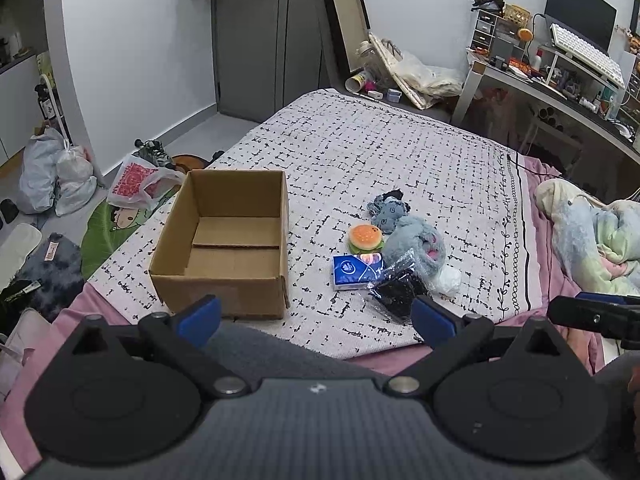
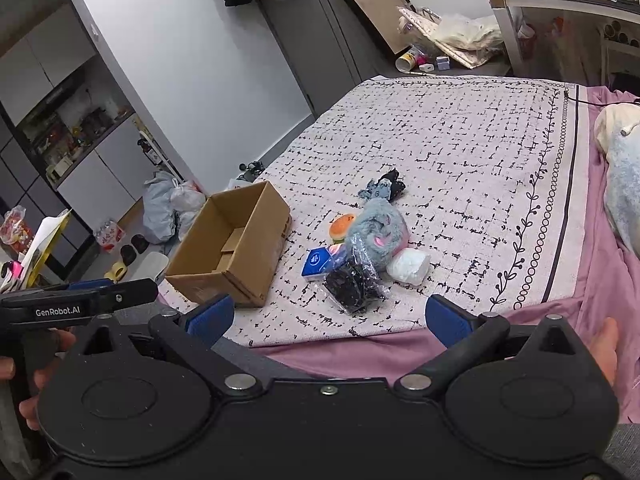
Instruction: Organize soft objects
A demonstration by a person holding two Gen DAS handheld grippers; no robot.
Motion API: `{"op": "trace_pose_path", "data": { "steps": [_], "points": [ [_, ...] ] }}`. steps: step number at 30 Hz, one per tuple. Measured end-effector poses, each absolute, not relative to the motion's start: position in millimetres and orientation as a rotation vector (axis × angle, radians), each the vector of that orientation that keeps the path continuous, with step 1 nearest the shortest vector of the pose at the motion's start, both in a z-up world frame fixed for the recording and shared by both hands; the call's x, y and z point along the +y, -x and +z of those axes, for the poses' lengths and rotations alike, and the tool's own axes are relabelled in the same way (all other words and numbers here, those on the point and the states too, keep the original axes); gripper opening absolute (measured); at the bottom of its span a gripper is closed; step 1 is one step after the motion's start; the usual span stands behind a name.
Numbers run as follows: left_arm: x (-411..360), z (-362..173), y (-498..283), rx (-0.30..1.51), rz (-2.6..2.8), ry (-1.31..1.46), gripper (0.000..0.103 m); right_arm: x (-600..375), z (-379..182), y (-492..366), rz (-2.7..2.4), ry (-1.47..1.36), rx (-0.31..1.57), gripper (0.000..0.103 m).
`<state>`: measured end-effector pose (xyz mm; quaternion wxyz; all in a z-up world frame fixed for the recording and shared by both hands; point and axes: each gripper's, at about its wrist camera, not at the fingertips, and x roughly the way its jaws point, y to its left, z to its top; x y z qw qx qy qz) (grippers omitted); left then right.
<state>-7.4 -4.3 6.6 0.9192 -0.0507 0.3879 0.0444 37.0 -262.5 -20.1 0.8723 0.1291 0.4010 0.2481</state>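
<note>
A cardboard box [image 1: 224, 240] sits open on the bed cover [image 1: 400, 152]. Just beside it lie a fluffy gray toy [image 1: 420, 240], tissue pack [image 1: 356, 271] and burger toy [image 1: 365, 237]. Left gripper [image 1: 316, 316] and right gripper [image 2: 330, 318] are wide open, holding nothing

One cardboard box [image 1: 224, 248] sits open on the bed [image 1: 360, 152] toward its left edge. Near the front edge lie seven soft things in one cluster: one burger toy [image 1: 365, 237], one pack of tissues in blue wrap [image 1: 356, 271], one clear bag of black items [image 1: 400, 290], one grey furry plush [image 1: 418, 246], one white wad [image 1: 448, 280], one small blue-grey patterned cloth piece [image 1: 386, 209], and one black scrap [image 1: 394, 193] behind it. Two grippers are in view, one per hand, each with two blue-padded fingers. One rumpled pastel blanket [image 1: 592, 232] lies at the bed's right edge.
</note>
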Motion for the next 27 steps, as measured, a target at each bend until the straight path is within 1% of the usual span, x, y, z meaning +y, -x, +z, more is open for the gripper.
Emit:
{"op": "trace_pose_path", "data": {
  "steps": [27],
  "points": [
    [-7.8, 7.0, 9.5, 0.797, 0.085, 0.107, 0.101, -263.0, -20.6, -36.4, 0.512, -0.270, 0.837, 0.103]
  ]
}}
